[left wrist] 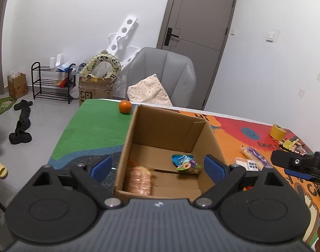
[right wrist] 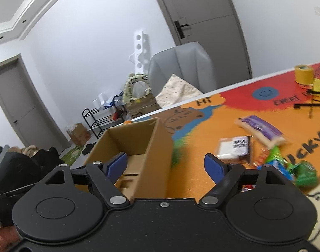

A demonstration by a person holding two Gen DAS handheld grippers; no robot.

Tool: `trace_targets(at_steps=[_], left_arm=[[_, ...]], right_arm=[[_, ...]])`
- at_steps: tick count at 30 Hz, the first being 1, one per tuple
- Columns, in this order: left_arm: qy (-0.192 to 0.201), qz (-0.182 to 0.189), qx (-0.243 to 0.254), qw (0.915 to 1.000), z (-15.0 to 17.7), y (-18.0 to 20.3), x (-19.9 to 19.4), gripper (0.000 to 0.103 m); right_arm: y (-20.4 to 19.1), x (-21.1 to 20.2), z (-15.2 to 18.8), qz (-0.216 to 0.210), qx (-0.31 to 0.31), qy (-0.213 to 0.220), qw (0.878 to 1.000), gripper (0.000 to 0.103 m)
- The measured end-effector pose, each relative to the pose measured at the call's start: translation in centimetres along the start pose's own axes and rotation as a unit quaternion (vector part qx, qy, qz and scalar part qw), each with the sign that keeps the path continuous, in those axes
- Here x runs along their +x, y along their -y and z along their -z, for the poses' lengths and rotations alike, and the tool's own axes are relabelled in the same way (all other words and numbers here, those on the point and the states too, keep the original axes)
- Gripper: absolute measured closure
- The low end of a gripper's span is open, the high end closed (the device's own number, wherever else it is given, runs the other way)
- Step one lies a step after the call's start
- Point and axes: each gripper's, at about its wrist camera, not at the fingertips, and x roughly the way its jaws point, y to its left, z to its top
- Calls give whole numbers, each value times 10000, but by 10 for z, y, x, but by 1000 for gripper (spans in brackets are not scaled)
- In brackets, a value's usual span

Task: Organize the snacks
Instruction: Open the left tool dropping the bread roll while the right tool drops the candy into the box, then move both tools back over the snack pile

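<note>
With both the left gripper (left wrist: 158, 167) and the right gripper (right wrist: 166, 164) gaping wide and carrying nothing, the right one is heading for the loose snacks (right wrist: 250, 145) lying right of the cardboard box (left wrist: 170, 130), where it should settle on a single packet.

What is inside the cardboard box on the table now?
Inside the cardboard box lie a pack of round crackers and a small blue snack packet. The near wall and the gripper body cover the front strip of its floor.
</note>
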Motion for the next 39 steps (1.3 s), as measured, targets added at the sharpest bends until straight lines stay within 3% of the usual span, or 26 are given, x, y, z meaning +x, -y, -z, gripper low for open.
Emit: trace_targets(at_steps=[20,30,39], left_arm=[[-100,556,500,9971,13,77,9,9],[-377,984,853,9908,29,117,16,9],[-758,1203,1321,9810,44,145,23,9]], right_arm=[[82,-47,11,818,399,84,9958,10],[103,-51,22,959,439,-118,9943,10],[121,-49,28,1025,517,-315,9929,2]])
